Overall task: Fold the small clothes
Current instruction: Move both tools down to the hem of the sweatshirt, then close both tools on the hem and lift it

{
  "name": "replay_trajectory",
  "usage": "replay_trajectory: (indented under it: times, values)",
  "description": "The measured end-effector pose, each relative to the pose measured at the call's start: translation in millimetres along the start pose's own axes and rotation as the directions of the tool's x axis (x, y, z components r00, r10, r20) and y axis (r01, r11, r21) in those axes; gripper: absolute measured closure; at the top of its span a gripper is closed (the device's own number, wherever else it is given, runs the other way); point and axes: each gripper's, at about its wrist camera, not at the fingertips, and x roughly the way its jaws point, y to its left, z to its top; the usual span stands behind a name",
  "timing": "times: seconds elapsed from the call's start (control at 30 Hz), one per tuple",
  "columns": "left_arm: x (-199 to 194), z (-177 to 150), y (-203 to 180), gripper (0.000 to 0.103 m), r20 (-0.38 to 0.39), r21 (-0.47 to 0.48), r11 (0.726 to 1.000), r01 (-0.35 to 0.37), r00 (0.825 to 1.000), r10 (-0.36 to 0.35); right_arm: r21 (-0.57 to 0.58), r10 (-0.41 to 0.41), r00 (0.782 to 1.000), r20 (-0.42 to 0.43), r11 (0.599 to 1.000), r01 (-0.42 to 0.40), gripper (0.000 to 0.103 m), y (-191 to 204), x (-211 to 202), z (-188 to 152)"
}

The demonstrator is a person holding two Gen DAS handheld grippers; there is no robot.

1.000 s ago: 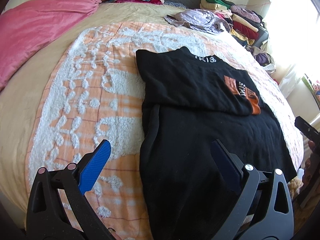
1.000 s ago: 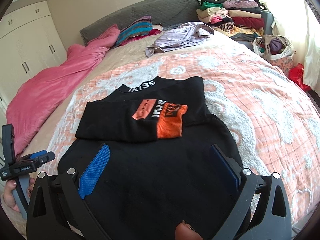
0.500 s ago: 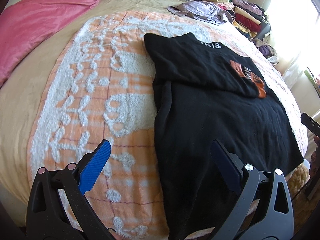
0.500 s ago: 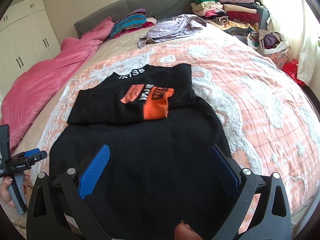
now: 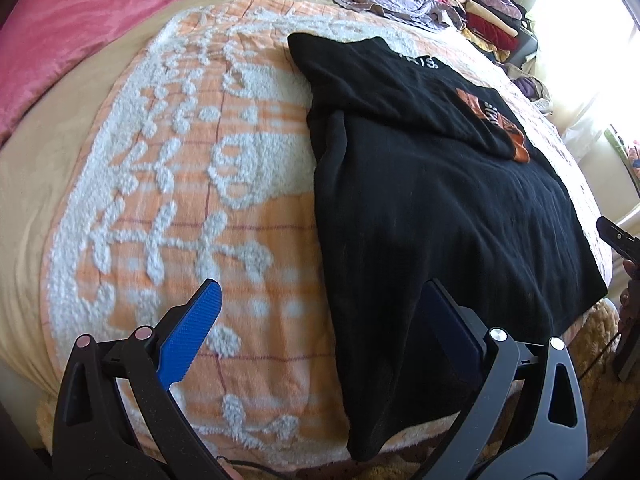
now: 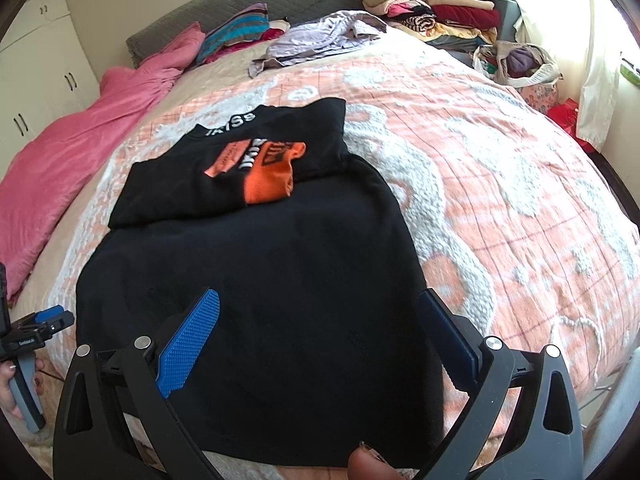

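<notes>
Both claws wide open, holding nothing. We have the left claw (image 5: 320,320) hovering over the near left edge of the black top (image 5: 440,208), its right finger above the black cloth and its left finger above the blanket (image 5: 180,160). Our right claw (image 6: 320,320) hangs over the near hem area of the same top (image 6: 256,280), both fingers above black fabric.

The top lies flat on the orange-and-white blanket on the bed. Long axis runs away from us: hem at the near bed edge, collar at the far end. The sleeves are already folded across the chest, with the orange cuff (image 6: 268,184) on top.

The hem lies just below and ahead of both claws, so we judge the next move as a pinch at the two near hem corners and a fold away toward the collar. Left claw sits nearer the left corner, right claw nearer the right one.

Writing: white letters on the collar (image 6: 230,124) read roughly "IKISS"; lettering on the orange sleeve patch is too distorted to read.
</notes>
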Motion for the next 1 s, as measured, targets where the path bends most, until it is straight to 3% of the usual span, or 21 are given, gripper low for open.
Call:
replay_trajectory:
  times: [0.07, 0.57, 0.73, 1.0]
  values:
    - [-1, -4, 2, 0.010, -0.005, -0.003, 1.000, 0.009, 1.000, -0.009, -0.002, -0.002, 1.000, -0.005, 1.000, 0.002, 0.004, -2, 0, -3]
    - [-1, -24, -4, 0.041, -0.057, -0.009, 0.997, 0.070, 0.996, -0.070, -0.012, -0.021, 0.995, -0.098, 1.000, 0.020, 0.004, -13, 8, -23]
    - [5, -36, -4, 0.047, -0.113, -0.079, 0.981, 0.178, 0.976, -0.186, -0.014, -0.031, 0.991, -0.128, 0.999, 0.029, 0.004, -20, 9, -31]
    - [7, -57, -12, 0.057, -0.156, -0.098, 0.972, 0.211, 0.962, -0.225, -0.032, -0.043, 0.987, -0.156, 0.999, 0.038, 0.005, -26, 9, -43]
